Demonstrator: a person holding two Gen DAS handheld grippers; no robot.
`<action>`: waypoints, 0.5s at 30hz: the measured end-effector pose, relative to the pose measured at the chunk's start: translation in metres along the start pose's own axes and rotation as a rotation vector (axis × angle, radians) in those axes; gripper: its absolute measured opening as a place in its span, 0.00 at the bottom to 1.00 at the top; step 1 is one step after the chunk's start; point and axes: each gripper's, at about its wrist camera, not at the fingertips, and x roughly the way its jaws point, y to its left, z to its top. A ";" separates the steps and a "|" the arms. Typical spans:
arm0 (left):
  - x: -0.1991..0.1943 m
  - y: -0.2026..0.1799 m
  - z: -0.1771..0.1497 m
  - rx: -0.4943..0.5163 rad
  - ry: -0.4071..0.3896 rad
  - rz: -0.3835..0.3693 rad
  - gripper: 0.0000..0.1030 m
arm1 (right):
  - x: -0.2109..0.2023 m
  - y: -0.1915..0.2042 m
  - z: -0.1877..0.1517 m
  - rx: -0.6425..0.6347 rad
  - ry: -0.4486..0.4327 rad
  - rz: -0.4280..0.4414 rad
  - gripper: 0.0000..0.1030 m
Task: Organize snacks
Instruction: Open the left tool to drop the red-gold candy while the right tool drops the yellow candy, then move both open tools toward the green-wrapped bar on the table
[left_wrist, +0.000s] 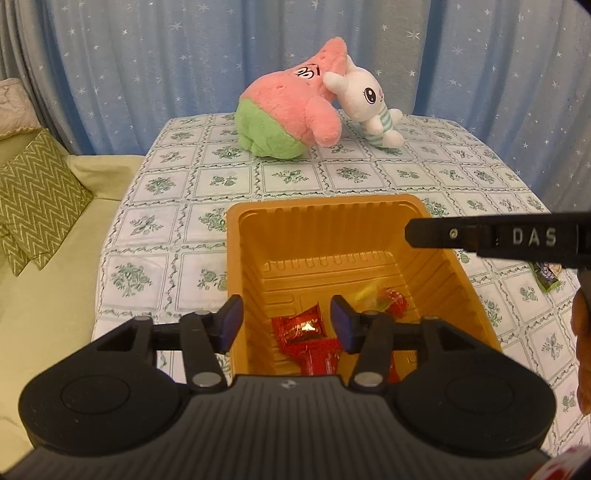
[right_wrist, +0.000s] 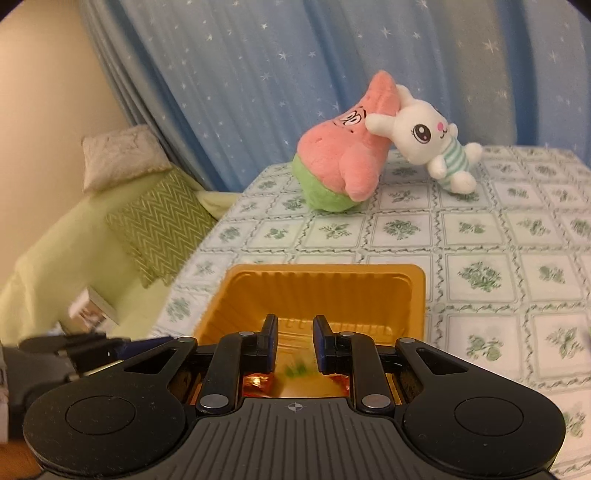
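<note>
The left gripper (left_wrist: 287, 320) hung over the near end of an orange plastic tray (left_wrist: 454, 273), its jaws standing moderately apart with nothing between the blue pads. Below them, on the tray floor, lay several red-wrapped snacks (left_wrist: 301, 328), with another red-wrapped piece (left_wrist: 394, 301) and a yellowish one (left_wrist: 364, 293) farther along to the right. The right gripper (right_wrist: 295, 341) was poised over the same tray (right_wrist: 417, 291), its jaws only narrowly parted and empty, a shiny red wrapper (right_wrist: 258, 382) and a blurred green-and-yellow piece (right_wrist: 295, 369) visible beneath them. In the left wrist view, a black finger marked "DAS" (left_wrist: 498, 236) reached in from the right above the tray's far corner. A dark green packet (left_wrist: 546, 278) lay on the floral tablecloth (left_wrist: 155, 229) to the right of the tray, partly hidden by that finger. At the far side of the table a pink-and-green star plush (left_wrist: 288, 114) leaned against a white rabbit plush (left_wrist: 373, 107). A green zigzag cushion (left_wrist: 37, 195) sat on a pale sofa to the left, before a blue starred curtain (left_wrist: 166, 55).
</note>
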 end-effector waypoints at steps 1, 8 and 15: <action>-0.002 0.000 -0.002 -0.004 -0.001 0.002 0.50 | -0.003 -0.001 -0.001 0.002 -0.003 -0.011 0.28; -0.026 -0.010 -0.013 -0.041 -0.018 0.006 0.58 | -0.039 -0.018 -0.024 0.086 -0.015 -0.059 0.42; -0.063 -0.036 -0.026 -0.068 -0.053 -0.001 0.76 | -0.088 -0.022 -0.050 0.126 -0.029 -0.096 0.42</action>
